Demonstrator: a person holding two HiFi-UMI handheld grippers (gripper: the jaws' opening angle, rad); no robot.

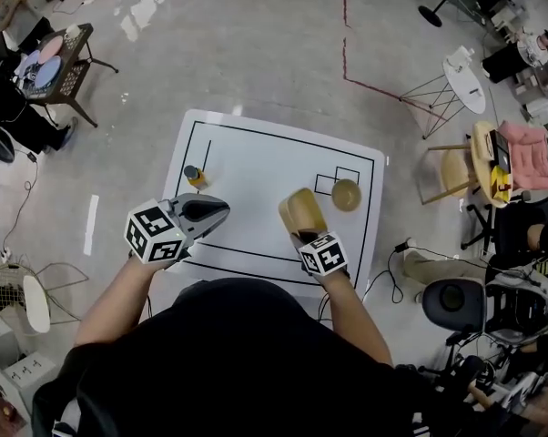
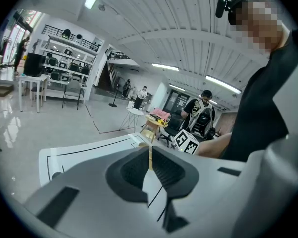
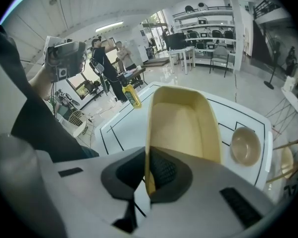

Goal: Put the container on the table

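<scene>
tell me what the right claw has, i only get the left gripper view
observer: The right claw is shut on the rim of a yellow container, an open rectangular tub.
operator: is it down on the table
observer: It is held tilted over the near half of the white table. I cannot tell whether it touches.
operator: anything close to it
observer: A tan bowl sits on the table just to the container's right in the head view, beside small drawn squares.
</scene>
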